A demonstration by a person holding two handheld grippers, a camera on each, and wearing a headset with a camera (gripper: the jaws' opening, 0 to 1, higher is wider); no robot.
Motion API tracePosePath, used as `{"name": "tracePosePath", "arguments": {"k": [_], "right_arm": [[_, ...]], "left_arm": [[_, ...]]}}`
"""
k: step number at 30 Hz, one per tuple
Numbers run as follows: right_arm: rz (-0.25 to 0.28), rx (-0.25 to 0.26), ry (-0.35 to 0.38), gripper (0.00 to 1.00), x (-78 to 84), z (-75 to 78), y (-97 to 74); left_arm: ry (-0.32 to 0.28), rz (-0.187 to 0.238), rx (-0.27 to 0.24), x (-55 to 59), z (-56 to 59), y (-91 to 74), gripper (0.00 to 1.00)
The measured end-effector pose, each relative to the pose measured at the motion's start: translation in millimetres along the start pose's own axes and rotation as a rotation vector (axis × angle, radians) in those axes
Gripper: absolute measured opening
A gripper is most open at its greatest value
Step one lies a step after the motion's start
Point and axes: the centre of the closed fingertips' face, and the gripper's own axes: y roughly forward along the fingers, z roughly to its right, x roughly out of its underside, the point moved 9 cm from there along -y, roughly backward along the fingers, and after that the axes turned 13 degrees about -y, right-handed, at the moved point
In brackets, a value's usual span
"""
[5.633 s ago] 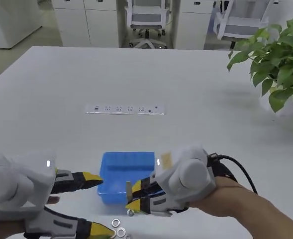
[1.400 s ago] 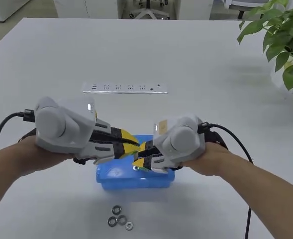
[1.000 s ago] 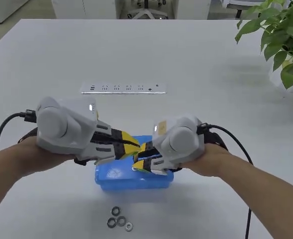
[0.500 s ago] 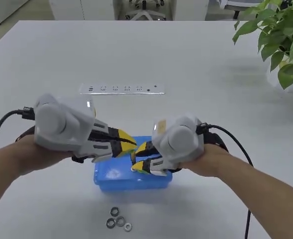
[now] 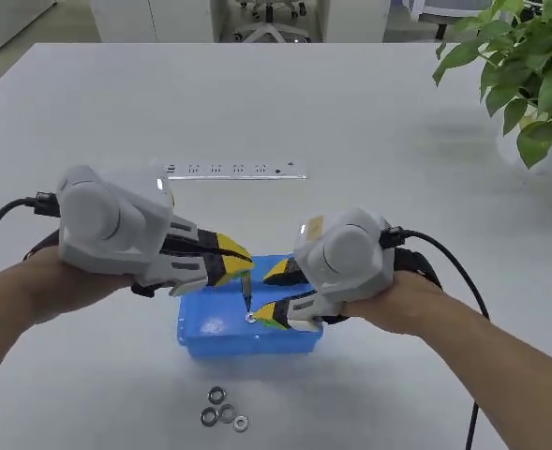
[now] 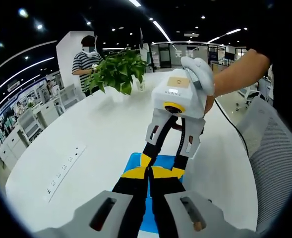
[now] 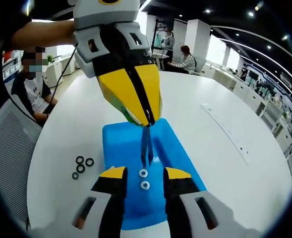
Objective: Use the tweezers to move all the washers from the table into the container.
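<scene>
Two washers [image 7: 143, 173] in container [image 7: 118, 144], below tweezers [image 7: 146, 146] clamped by left gripper [image 7: 148, 120]; right gripper [image 7: 146, 174] jaws apart.

Beyond the jaws in the left gripper view, the white housing of the right gripper [image 6: 161, 166] is carrying a tan sticker and a small printed line; both are appearing too blurred to read.

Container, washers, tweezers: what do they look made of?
Container: likely blue plastic; smooth, uniform colour, with a soft sheen on its wall. Washers: metal, probably steel; silvery rings with bright glints. Tweezers: thin dark blades, probably metal, though too slim to be sure.
</scene>
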Motion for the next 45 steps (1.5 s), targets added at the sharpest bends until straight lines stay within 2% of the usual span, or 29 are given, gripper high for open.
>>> {"name": "tracePosePath", "arguments": {"k": [8, 17, 23, 35, 45], "right_arm": [[0.005, 0.047, 0.062, 0.36, 1.8, -5.9, -16.9], [0.042, 0.121, 0.115, 0.47, 4.4, -15.7, -39.7], [0.05, 0.128, 0.135, 0.54, 7.7, -27.3, -47.7], [0.102, 0.166, 0.164, 0.71, 11.4, -43.4, -61.9], [0.109, 0.159, 0.168, 0.81, 15.7, -55.9, -67.9]], "left_arm": [[0.002, -0.006, -0.034, -6.4, 1.3, -11.1, 0.04], [-0.017, 0.001, -0.046, -9.5, 6.4, -24.8, 0.04], [-0.022, -0.007, -0.047, -8.0, 11.5, -30.7, 0.04], [-0.03, -0.006, -0.038, -9.3, 28.8, -42.2, 0.04], [-0.04, -0.003, -0.026, -5.9, 43.5, -46.8, 0.04]]}}
